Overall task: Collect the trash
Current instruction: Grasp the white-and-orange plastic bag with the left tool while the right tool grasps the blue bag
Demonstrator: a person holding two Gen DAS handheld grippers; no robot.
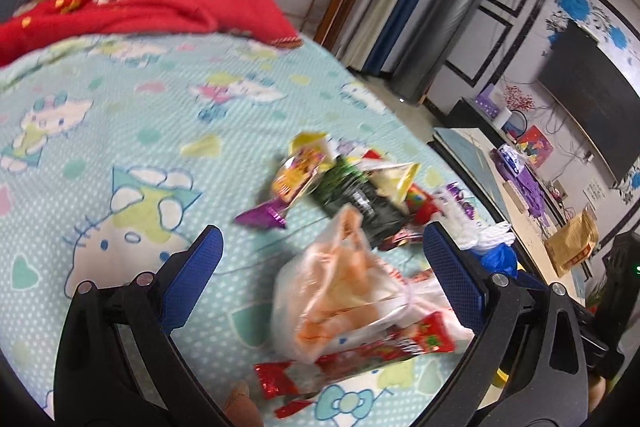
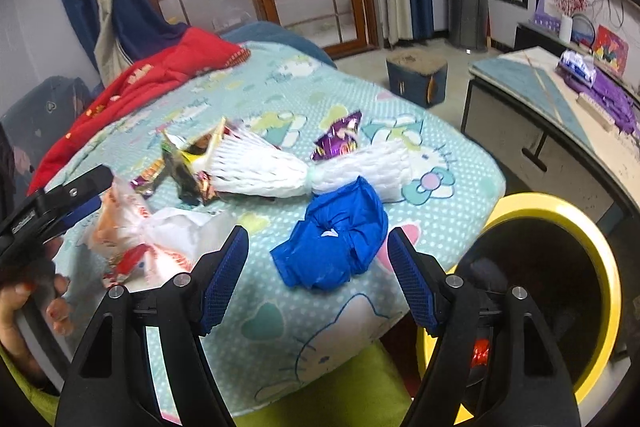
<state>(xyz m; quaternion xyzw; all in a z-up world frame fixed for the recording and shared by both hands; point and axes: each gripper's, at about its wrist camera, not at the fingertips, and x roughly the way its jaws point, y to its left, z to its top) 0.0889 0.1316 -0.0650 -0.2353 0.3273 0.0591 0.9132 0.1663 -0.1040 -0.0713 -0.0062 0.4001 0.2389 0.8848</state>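
Bedroom w/ a bed covered by a pale teal cartoon-cat sheet (image 2: pixel 280 99); a red blanket (image 1: pixel 132 7) is bunched at the far end. Glass doors w/ wood frames and blue curtains sit behind, and a low table w/ purple items stands to the right.

Trash is scattered across the sheet. Left wrist view: the left gripper (image 1: pixel 320 255) hovers over the bed w/ its blue-padded jaws spread wide, holding nothing. Between the jaws lies a crumpled white-and-orange plastic bag (image 1: pixel 340 291), w/ a red snack wrapper (image 1: pixel 360 355) just below it, nearer the camera. Beyond them is a pile of wrappers: a black-and-green bag (image 1: pixel 356 195), a yellow packet (image 1: pixel 298 171) and a purple foil wrapper (image 1: pixel 264 217). View is motion-blurred.

Right wrist view: the right gripper (image 2: pixel 318 259) is also spread wide and holding nothing, poised over a crumpled blue plastic bag (image 2: pixel 332 247) near the bed's edge. Just past the bag lie two white foam fruit nets (image 2: pixel 304 171), end to end, w/ a 2nd purple foil wrapper (image 2: pixel 338 141) touching them. A yellow-rimmed bin (image 2: pixel 560 287) w/ a dark inside stands beside the bed, at right.
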